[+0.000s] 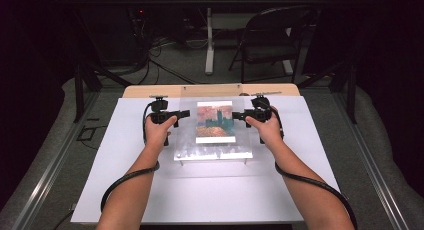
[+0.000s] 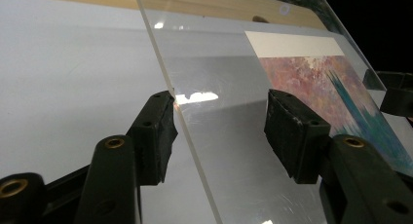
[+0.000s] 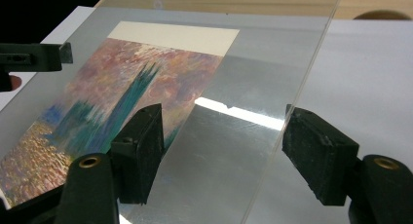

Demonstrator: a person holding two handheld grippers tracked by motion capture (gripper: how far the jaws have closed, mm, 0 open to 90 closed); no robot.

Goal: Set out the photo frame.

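White table (image 1: 210, 190); high view adds chair (image 1: 267, 40).

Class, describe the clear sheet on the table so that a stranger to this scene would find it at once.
Start at the white board covering the table. In its middle a clear sheet stands on small legs between the left gripper and the right gripper. Unlike the flat white board, it is see-through, with a painted picture under it.

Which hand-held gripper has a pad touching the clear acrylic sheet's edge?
The left hand-held gripper: one pad meets the clear acrylic sheet edge. The right hand-held gripper straddles it untouched.
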